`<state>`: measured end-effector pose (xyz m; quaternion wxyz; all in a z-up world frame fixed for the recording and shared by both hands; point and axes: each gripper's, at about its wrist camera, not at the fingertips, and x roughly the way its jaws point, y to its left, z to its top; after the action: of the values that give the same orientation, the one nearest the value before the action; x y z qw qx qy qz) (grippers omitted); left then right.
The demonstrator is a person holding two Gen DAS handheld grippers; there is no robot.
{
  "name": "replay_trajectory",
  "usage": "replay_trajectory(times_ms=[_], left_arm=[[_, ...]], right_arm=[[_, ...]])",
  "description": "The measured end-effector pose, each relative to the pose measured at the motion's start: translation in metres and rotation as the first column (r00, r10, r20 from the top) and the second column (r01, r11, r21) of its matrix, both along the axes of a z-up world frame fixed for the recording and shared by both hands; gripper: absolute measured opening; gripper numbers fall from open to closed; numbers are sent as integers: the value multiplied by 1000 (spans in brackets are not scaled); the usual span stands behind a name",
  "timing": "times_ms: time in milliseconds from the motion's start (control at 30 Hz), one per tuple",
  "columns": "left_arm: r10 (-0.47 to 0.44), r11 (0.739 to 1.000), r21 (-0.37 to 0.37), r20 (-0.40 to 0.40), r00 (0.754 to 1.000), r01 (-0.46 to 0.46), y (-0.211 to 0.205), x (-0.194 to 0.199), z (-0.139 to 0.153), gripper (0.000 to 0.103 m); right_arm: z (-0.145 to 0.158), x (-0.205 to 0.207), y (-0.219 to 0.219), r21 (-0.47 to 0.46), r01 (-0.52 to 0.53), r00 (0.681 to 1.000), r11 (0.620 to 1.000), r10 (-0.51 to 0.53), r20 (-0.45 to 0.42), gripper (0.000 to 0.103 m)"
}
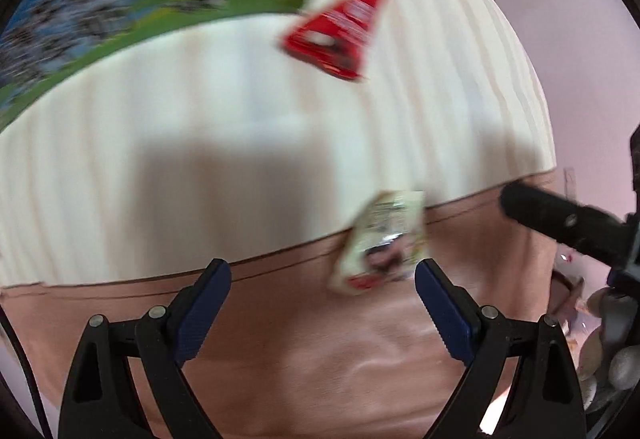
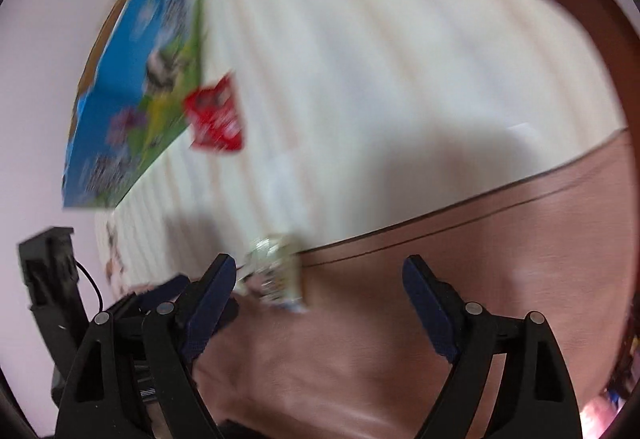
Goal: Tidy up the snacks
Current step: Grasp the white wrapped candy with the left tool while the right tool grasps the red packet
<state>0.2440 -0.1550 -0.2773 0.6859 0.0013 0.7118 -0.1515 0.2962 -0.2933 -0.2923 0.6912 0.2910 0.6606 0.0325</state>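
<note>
Between our left gripper (image 1: 322,293) jaws' right side lies the pale snack packet (image 1: 380,241), long axis tilted; both grippers released, right gripper (image 2: 316,289) beside it.

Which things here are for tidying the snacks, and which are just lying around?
For the job:
- red snack packet
- pale snack packet, lying across the cloth's edge
- blue and green box, maybe for the snacks
- left gripper and right gripper, both open and empty

Just lying about:
- striped cream cloth
- brown surface
</note>
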Motion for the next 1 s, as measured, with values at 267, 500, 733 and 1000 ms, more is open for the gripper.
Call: replay_trajectory(times_ms=[267, 500, 733, 1000], left_arm=[[-40, 999, -11, -18, 999, 40, -31, -17, -26, 57], [56, 997, 59, 31, 998, -57, 24, -19, -19, 57], [253, 960, 112, 50, 966, -257, 105, -8, -14, 57], [373, 921, 111, 30, 927, -374, 158, -30, -23, 57]], right_arm=[[14, -18, -39, -59, 51, 999, 997, -50, 6, 88], [27, 2, -9, -53, -40, 997, 998, 43, 61, 88], [26, 67, 49, -47, -139, 978, 989, 144, 150, 88], [1, 125, 83, -38, -117, 981, 992, 122, 149, 59]])
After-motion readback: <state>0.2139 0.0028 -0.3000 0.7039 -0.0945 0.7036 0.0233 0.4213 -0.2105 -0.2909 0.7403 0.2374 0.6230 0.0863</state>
